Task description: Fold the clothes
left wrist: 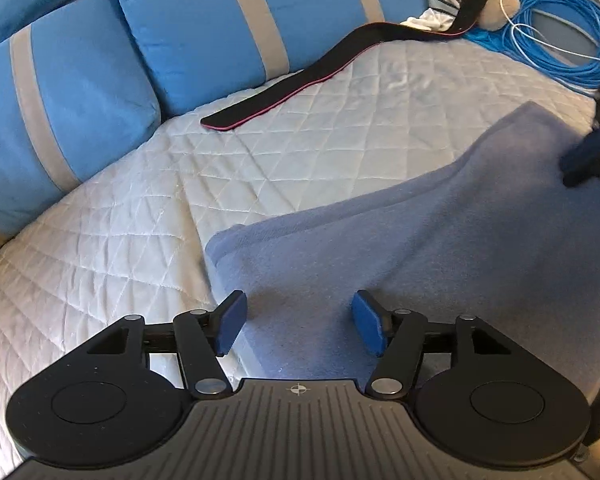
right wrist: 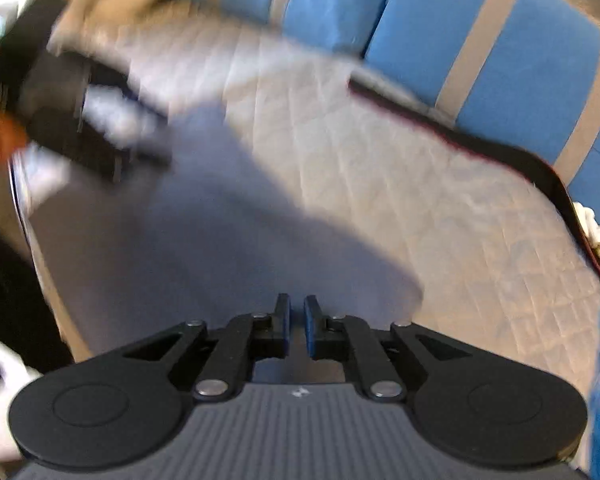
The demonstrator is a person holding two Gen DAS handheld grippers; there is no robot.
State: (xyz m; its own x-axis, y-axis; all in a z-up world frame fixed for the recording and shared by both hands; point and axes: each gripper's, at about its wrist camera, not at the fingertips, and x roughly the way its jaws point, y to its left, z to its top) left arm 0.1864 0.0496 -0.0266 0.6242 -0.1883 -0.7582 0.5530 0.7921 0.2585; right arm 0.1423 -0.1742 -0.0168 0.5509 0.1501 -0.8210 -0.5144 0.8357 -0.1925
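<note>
Lying flat on quilted bed (left wrist: 140,240), folded lavender fleece cloth (left wrist: 420,248), left tongs (left wrist: 299,322) spread empty, right tongs (right wrist: 296,330) nearly closed, pinching nothing.

A folded lavender fleece cloth (left wrist: 440,232) is laid on the white quilted bed cover (left wrist: 140,220), toward its near right. Two blue cushions with grey stripes (left wrist: 228,28) are propped behind, along the cover's far edge. A long black strap with red edging (left wrist: 300,80) is stretched before them. A coiled blue cable (left wrist: 560,28) is placed far right.
</note>
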